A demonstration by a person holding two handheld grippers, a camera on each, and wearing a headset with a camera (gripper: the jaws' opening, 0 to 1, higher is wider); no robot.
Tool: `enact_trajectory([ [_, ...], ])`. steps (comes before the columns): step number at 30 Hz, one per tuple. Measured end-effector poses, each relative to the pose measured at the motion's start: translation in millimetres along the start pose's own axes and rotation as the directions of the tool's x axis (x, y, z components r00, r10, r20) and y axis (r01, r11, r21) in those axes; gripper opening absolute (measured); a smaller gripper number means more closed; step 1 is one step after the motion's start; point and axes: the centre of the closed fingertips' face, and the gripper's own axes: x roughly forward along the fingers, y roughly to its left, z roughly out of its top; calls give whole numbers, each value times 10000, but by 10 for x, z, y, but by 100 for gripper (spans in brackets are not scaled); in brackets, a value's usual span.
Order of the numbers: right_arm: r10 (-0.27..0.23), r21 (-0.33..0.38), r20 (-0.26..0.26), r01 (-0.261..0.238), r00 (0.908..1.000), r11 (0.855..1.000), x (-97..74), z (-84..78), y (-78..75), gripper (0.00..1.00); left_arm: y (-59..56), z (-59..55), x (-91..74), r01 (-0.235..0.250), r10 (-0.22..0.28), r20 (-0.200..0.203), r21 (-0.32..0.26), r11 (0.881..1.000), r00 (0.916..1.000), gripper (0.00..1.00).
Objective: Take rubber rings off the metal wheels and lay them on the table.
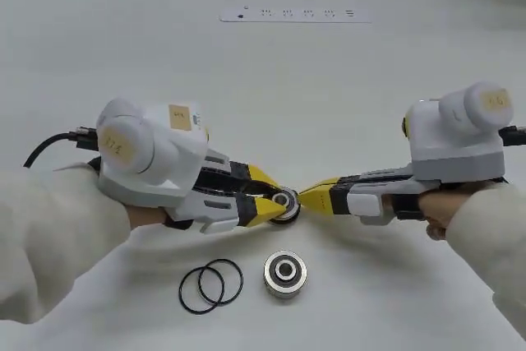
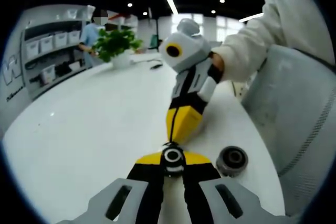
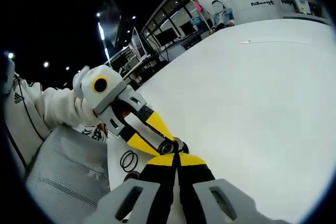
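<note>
My left gripper (image 1: 275,203) is shut on a small metal wheel (image 1: 285,201) just above the white table (image 1: 329,104); the left gripper view shows the wheel (image 2: 172,157) with a black rubber ring round it, clamped between the yellow tips. From the opposite side my right gripper (image 1: 302,196) meets the wheel (image 3: 169,146), its jaws closed at the ring on the rim. A second wheel (image 1: 285,274) stands on the table nearer me, also seen as the second wheel (image 2: 232,160). Two loose rubber rings (image 1: 211,285) lie overlapping to its left.
A white power strip (image 1: 294,15) lies at the far side of the table. A potted plant (image 2: 115,43) stands at the table's end, with a person by shelves behind it. A grey mesh chair (image 2: 294,108) is beside the table edge.
</note>
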Motion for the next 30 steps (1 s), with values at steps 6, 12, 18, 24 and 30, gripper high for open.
enact_trajectory([
  [6,6,-81,-13,-6,10000,10000,7,7,17,0,1,-1,2,2,-2,-7,7,10000,10000,13],
  [12,61,-188,-30,-62,10000,9998,23,18,42,0,1,0,3,1,-1,-18,18,10000,10000,13],
  [18,52,-287,-49,-54,10000,9996,24,19,38,0,2,0,3,-5,5,-20,20,10000,10000,13],
  [24,16,-512,-100,-21,9999,9987,34,20,44,0,5,-1,3,-27,27,-27,42,10000,10000,14],
  [30,-1,-642,-141,-8,9999,9979,42,21,53,0,7,-2,2,-43,43,-30,30,10000,10000,14],
])
